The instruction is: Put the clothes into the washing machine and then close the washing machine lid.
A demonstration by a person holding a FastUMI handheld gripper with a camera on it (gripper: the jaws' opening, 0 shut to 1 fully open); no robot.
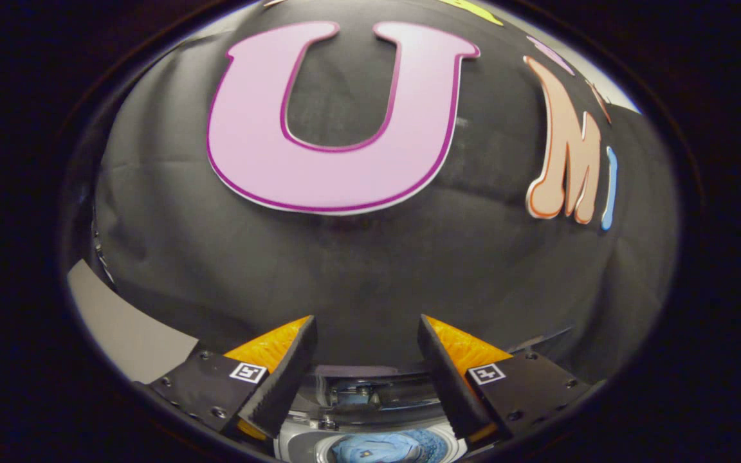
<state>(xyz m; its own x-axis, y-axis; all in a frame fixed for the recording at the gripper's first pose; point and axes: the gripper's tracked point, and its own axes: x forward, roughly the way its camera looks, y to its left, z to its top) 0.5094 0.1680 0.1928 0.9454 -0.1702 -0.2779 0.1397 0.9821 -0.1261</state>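
The gripper (366, 325) is held up facing the booth's black cloth wall (357, 270), its two fingers spread well apart with nothing between them. Each finger carries a small square marker on its dark mount.

Low down, between the finger bases, sits the washing machine (300, 444). It has a pale, whitish top deck around a round tub opening, and its lid (370, 386) is open: a glossy, see-through curved panel stands up behind the opening, with a darker strip of hinge parts just below it. Inside the tub lie the clothes (383, 448), a light blue, denim-like garment bunched and creased, with a small darker patch on it. A finer blue speckled texture shows on the right of the garment, though I cannot tell whether that is more fabric or the drum wall. The clothes lie in the machine, below the spread fingers, and neither finger touches them.

To the left of the washing machine, beyond the cloth's edge, a plain light-grey surface (119, 328) shows.
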